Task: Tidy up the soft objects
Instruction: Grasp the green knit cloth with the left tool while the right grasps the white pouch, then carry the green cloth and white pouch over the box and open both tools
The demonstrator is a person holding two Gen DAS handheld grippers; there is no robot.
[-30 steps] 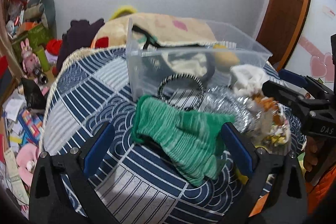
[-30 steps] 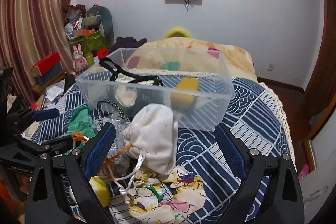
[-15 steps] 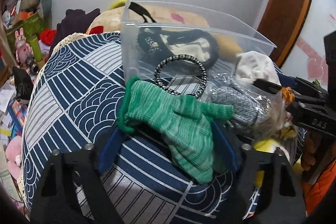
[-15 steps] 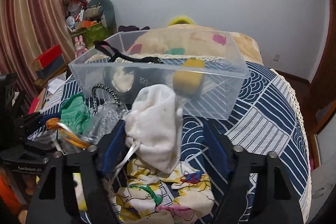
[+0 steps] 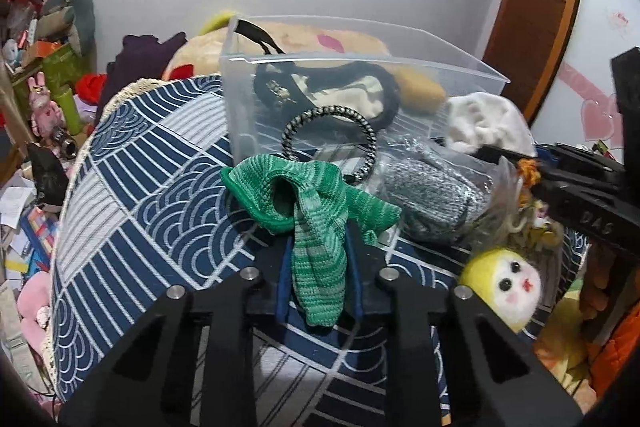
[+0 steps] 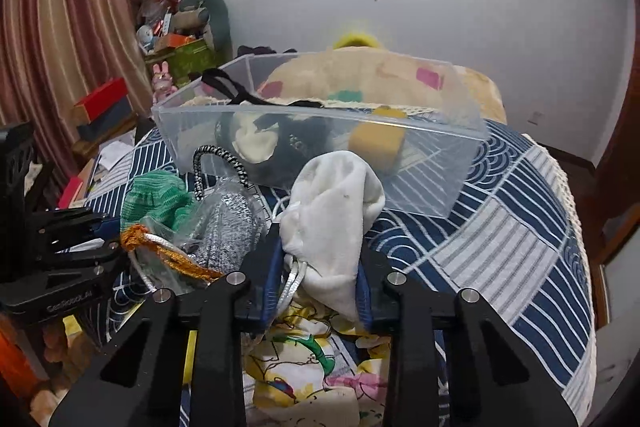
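Left wrist view: left gripper point(image 5: 319, 269) jaws just closed in, now narrow and pinching the green knit glove point(image 5: 308, 215), which bunches up between the blue pads and drapes just in front of the clear plastic bin point(image 5: 360, 67). Bin sits on the blue patterned bedspread point(image 5: 152, 195); inside it a black-strapped bag point(image 5: 328, 91). A striped black-white ring point(image 5: 332, 139) leans against the bin's front wall. Right of the glove, in front of the bin, a grey knit item in a clear bag point(image 5: 432, 195); a yellow plush face point(image 5: 508, 287) further right of it. Right wrist view: right gripper point(image 6: 318, 287) jaws also just closed in, narrow, clamped on the white cloth pouch point(image 6: 336, 211), which stands up just in front of the bin point(image 6: 400, 131). A yellow sponge-like block point(image 6: 378, 143) inside the bin. Below the pouch, a floral cloth point(image 6: 304, 367) on the bedspread point(image 6: 500, 247). Left of the pouch, an orange drawstring point(image 6: 160, 251) on the clear bag, and the green glove point(image 6: 156, 199) beyond it.
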